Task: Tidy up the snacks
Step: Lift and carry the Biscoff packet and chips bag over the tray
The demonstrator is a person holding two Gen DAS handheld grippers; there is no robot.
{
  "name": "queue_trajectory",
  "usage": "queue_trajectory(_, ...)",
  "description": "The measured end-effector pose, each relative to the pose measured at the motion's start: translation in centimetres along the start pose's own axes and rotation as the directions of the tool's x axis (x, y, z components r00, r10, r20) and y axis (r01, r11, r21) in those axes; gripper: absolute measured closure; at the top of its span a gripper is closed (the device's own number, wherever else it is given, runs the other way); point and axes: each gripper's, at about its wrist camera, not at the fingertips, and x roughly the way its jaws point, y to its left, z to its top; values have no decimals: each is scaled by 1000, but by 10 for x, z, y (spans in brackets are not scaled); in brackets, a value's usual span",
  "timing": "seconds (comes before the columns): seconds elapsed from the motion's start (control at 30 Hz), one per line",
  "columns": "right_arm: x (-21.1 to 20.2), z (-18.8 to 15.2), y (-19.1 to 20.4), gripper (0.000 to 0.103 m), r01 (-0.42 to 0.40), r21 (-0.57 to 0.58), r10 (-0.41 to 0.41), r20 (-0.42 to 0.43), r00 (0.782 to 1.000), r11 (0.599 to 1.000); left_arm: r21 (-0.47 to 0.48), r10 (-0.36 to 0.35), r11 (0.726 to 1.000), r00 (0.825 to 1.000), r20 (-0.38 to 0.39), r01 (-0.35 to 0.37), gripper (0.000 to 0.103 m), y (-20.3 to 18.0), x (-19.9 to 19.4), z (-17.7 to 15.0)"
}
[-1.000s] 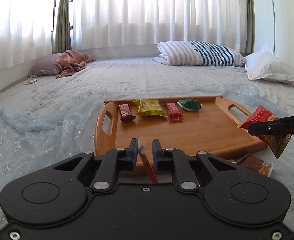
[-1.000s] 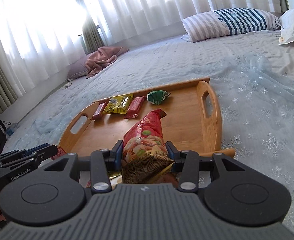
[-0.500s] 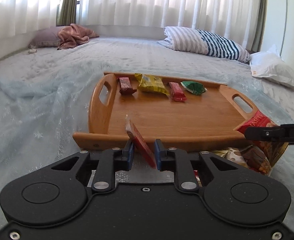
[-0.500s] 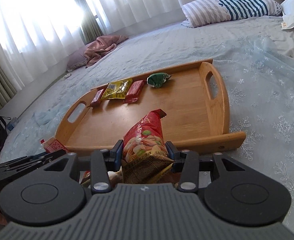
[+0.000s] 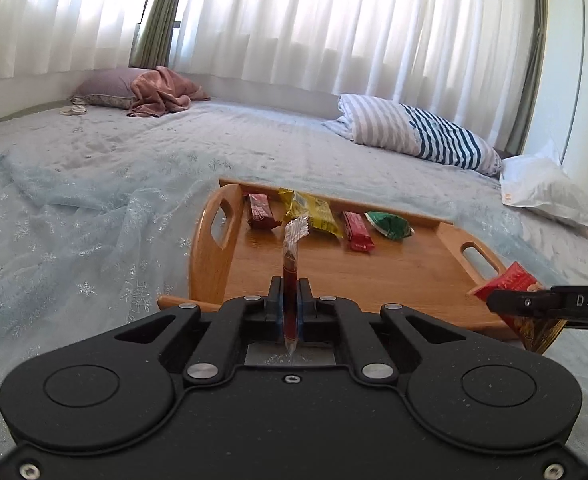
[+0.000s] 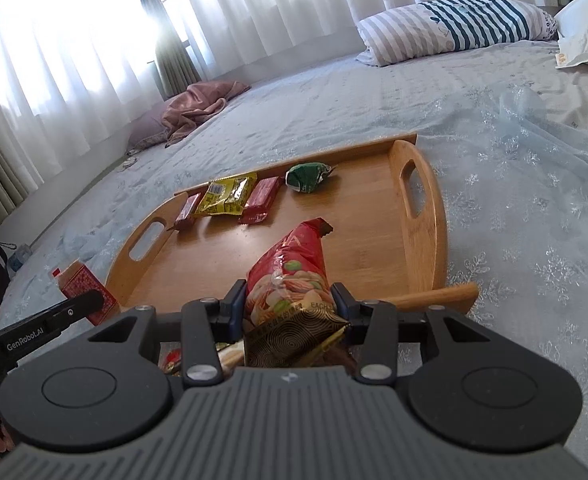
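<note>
Left gripper (image 5: 290, 304) pinching thin red snack packet (image 5: 292, 264) edge-on, right gripper (image 6: 288, 304) clamping red nut bag (image 6: 290, 280), above rectangular wooden handled tray (image 6: 377, 232)

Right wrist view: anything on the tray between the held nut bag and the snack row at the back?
Nothing: bare wood tray between nut bag and snack row.

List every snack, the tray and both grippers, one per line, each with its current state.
left gripper: jaws shut on thin red packet, held edge-on.
right gripper: jaws shut on red nut bag, held above the tray's near edge.
wooden tray: flat on the bed.
dark red bar, yellow packet, red bar, green packet: lying in a row along the tray's far rim.
</note>
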Motion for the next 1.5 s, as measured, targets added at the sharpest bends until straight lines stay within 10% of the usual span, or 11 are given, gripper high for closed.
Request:
queue_trajectory(0.8,119,91,-51,55,170,137,-164,-53,985,976,177,-17,984,1000,-22,21,98,3,62,47)
queue_trajectory(1.5,186,122,-32,54,268,-31,-270,-104,957,963,276,-44,957,986,-161,88,97,-5,108,51)
